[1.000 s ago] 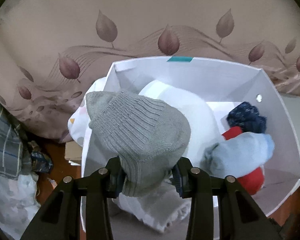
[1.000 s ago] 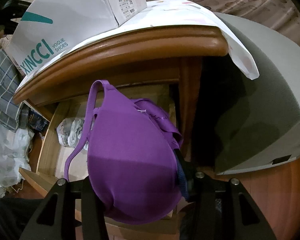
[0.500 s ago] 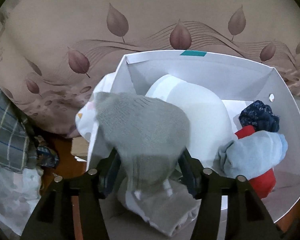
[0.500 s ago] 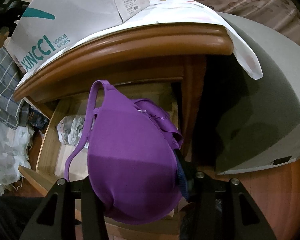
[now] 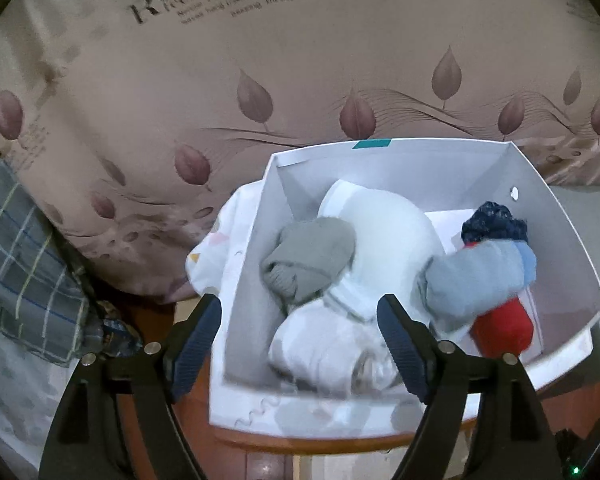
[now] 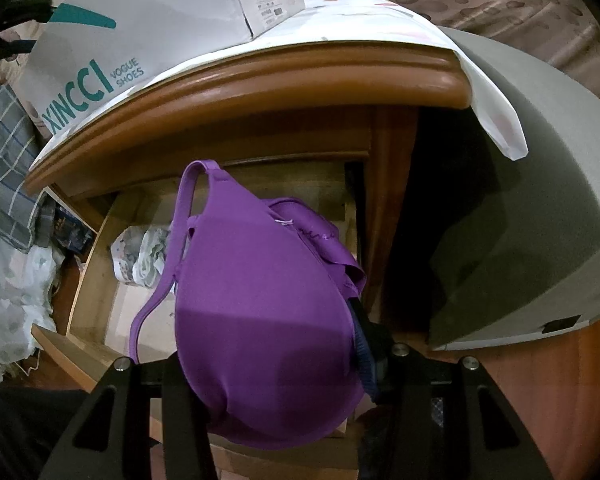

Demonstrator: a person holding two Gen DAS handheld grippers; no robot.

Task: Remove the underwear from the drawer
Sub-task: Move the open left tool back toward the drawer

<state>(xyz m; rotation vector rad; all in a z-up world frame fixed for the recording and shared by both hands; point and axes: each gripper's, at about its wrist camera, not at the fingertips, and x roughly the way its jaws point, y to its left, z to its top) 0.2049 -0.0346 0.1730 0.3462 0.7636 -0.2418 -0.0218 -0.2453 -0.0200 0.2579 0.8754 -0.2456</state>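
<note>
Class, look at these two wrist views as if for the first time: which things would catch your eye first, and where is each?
In the right wrist view, a purple bra fills the centre, gripped by the right gripper above the open wooden drawer. In the left wrist view, a white shoebox on the wooden nightstand holds rolled garments, a red roll brightest at its right, a grey sock lying loose beyond the opening left gripper.
</note>
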